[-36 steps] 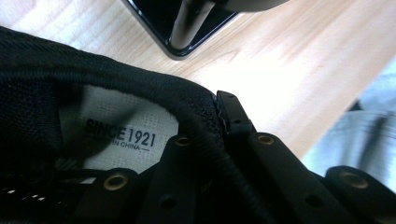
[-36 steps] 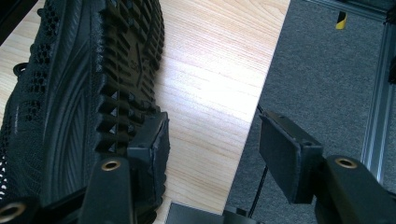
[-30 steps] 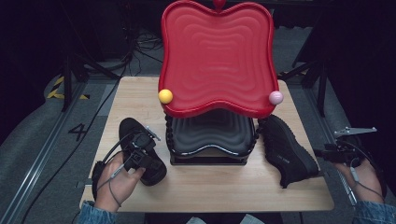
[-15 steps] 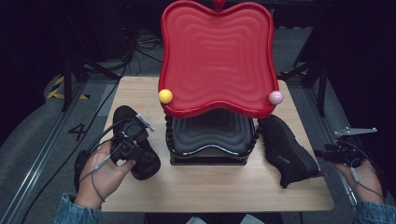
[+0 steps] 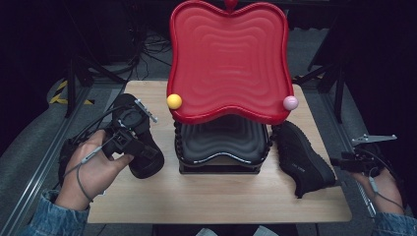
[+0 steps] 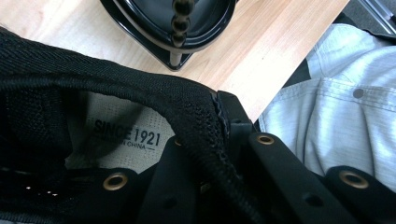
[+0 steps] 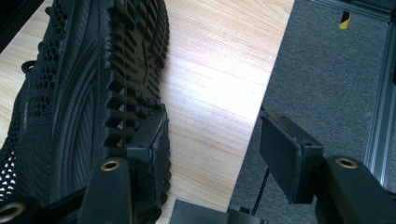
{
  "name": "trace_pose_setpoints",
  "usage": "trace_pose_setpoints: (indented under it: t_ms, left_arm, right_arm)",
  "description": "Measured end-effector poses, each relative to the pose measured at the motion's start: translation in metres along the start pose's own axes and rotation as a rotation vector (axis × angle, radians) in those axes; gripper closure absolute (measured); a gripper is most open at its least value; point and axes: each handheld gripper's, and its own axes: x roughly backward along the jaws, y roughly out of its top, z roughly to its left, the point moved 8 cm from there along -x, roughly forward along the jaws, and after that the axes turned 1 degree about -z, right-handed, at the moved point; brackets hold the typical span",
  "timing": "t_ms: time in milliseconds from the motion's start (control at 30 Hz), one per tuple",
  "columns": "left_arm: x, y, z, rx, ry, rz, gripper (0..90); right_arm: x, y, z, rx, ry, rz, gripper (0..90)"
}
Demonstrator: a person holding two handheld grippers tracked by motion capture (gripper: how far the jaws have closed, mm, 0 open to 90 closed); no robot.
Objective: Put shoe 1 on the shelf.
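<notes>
The left gripper [image 5: 129,142] is clenching the collar of a black sneaker [image 5: 140,140] over the tabletop's [image 5: 216,196] left edge; keeping that pinch firm is stopping it swinging. The right gripper [image 5: 351,162] is waiting released by the second sneaker [image 5: 302,157] near the right edge.

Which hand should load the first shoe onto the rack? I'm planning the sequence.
Left, probably. The left tool is shut on the collar of the left shoe, held beside the black rack. The right tool stands open by the right shoe, which lies on the table.
</notes>
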Motion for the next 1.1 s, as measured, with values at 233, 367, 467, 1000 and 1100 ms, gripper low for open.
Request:
trace_pose_setpoints:
  t_ms: [233, 367, 467, 1000, 1100]
  left_arm:
    - [0.020, 0.011, -0.003, -0.039, 0.013, -0.001, 86.5]
    - [0.034, 0.018, -0.004, -0.065, 0.029, 0.001, 86.4]
    - [0.040, 0.020, -0.005, -0.075, 0.034, 0.002, 86.4]
    - [0.078, 0.032, -0.013, -0.117, 0.071, 0.029, 86.1]
    - [0.085, 0.034, -0.014, -0.121, 0.085, 0.024, 86.2]
  right_arm:
    - [0.001, -0.003, -0.002, 0.002, 0.000, 0.001, 43.2]
    - [0.002, -0.005, -0.004, -0.006, -0.002, -0.002, 43.2]
    - [0.002, -0.006, -0.003, -0.008, -0.002, 0.002, 43.2]
    - [0.007, -0.009, -0.008, -0.019, 0.002, -0.009, 43.2]
    - [0.007, -0.009, -0.007, -0.020, 0.003, -0.008, 43.1]
